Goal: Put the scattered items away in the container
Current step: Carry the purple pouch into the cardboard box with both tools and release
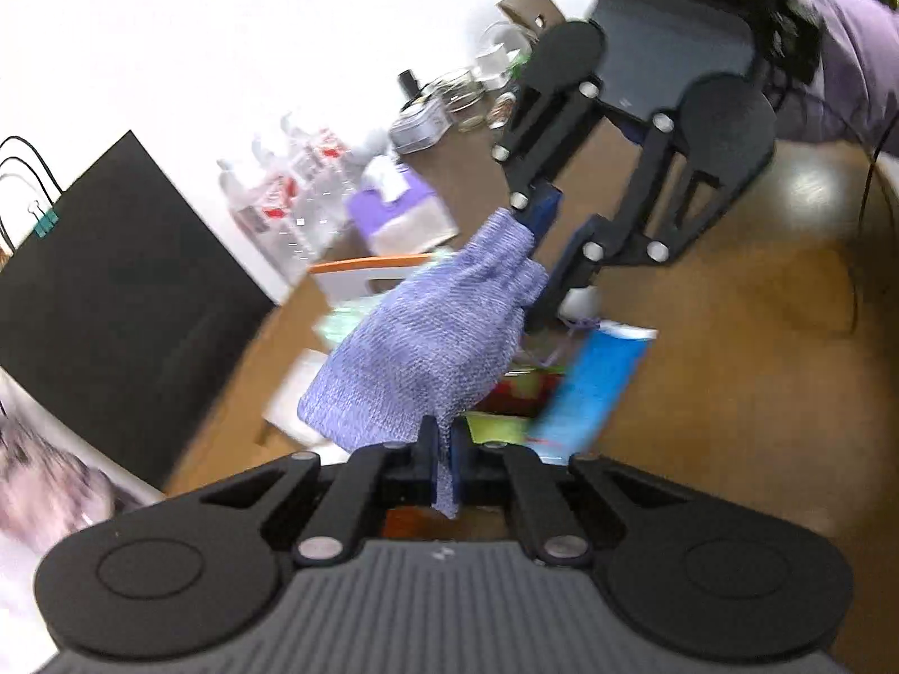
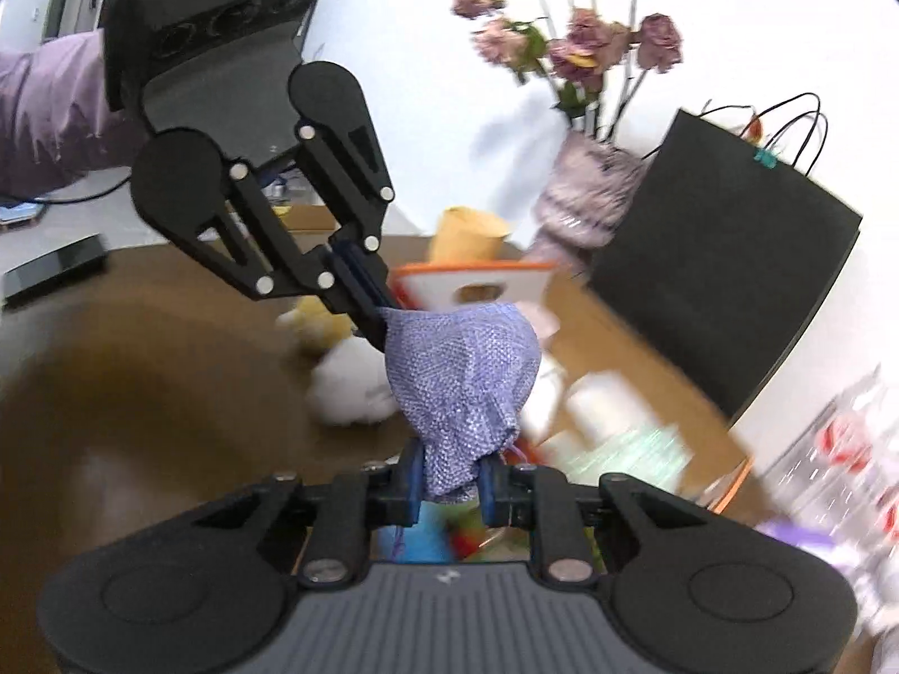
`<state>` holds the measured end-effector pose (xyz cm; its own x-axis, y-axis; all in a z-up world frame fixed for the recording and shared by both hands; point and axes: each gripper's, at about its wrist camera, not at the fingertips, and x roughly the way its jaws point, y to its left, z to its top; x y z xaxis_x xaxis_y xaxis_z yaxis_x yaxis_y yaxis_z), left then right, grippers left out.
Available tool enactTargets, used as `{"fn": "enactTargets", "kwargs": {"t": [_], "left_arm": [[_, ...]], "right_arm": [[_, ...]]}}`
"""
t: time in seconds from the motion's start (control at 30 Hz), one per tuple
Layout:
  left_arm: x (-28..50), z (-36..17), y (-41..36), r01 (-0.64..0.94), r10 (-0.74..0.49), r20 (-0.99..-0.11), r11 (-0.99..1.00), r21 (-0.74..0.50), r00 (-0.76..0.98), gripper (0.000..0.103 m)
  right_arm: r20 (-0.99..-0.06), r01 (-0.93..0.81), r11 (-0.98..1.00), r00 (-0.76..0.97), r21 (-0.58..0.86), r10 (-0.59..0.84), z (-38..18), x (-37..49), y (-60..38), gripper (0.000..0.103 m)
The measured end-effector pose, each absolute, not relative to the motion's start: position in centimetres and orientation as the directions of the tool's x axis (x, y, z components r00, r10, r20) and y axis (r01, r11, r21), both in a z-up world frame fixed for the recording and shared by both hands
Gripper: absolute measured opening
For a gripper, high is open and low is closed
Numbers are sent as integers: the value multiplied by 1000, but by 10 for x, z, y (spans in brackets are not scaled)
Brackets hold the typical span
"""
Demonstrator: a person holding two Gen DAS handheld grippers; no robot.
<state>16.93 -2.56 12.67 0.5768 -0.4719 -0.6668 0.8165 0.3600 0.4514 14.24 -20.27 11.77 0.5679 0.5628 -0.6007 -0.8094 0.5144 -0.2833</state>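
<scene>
Left gripper (image 1: 444, 458): clamped on one end of the purple knit pouch (image 1: 427, 337); a tail of fabric hangs below the pads.
Right gripper (image 2: 449, 483): clamped on the bunched opposite end of the same pouch — cloth bulges between the blue pads (image 2: 413, 477).
Pouch position: held in the air between both grippers, stretched from one to the other, above the wooden table (image 1: 730, 393).
Container: white bin with orange rim (image 2: 483, 281), just beyond the pouch, its handle slot facing the right wrist camera.
Edges: black paper bag (image 2: 725, 281) stands close beside the bin; vase of dried roses (image 2: 584, 208) behind it.
Open room: bare tabletop on the side of the pouch away from the bin.
Items below: blue packet (image 1: 595, 387), white plush toy (image 2: 348, 387) — both on the table.
Bottles (image 1: 281, 191): red labels, lettering blurred, unreadable.
Tissue box (image 1: 399, 213): purple, no legible text.
</scene>
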Motion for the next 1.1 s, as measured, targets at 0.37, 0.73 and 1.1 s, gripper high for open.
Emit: {"fn": "enactTargets", "kwargs": {"t": [0.37, 0.73, 1.1], "left_arm": [[338, 115, -4, 790, -347, -731, 443, 424, 587, 5], [346, 92, 5, 810, -364, -748, 442, 385, 555, 103], [275, 121, -8, 721, -339, -742, 638, 271, 578, 103]], "right_arm": [[-689, -802, 554, 533, -225, 491, 112, 340, -144, 18], [-766, -779, 614, 469, -123, 441, 70, 405, -131, 89], [-791, -634, 757, 540, -158, 287, 99, 339, -176, 91]]}}
